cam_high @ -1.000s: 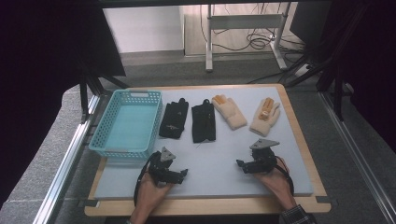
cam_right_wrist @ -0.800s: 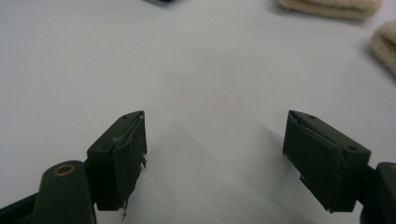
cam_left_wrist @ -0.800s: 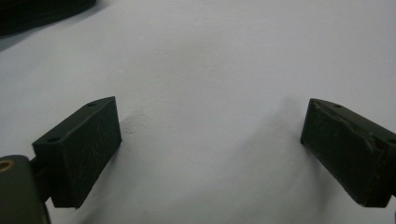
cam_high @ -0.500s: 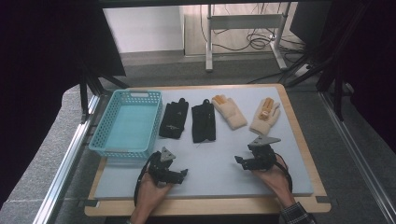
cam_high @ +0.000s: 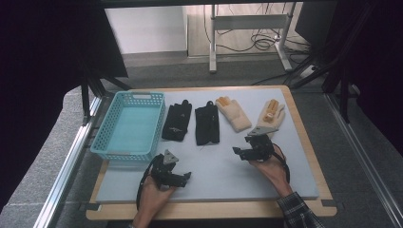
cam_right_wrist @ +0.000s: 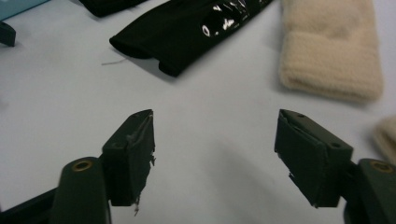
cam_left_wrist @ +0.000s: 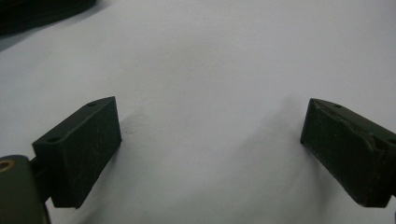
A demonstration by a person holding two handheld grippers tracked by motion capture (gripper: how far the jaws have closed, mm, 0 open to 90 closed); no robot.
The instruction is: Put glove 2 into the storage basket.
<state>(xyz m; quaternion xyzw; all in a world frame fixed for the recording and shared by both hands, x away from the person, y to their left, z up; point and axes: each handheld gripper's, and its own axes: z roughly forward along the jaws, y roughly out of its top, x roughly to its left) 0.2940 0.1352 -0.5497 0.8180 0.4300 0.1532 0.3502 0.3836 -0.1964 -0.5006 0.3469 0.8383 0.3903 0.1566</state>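
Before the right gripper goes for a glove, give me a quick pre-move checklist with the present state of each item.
1. Right gripper empty, fingers apart though just narrowing: ok.
2. Left gripper open, nothing between its fingers, over bare mat: ok.
3. Four gloves lie flat and apart: two black gloves, two cream gloves: ok.
4. Blue basket holds nothing yet: ok.
5. Which glove the right gripper is headed for: cannot tell.

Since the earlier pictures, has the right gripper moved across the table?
Yes. The right gripper has moved away from the person, closer to the cream knitted glove with orange fingers; its jaws, empty, have just been closing.
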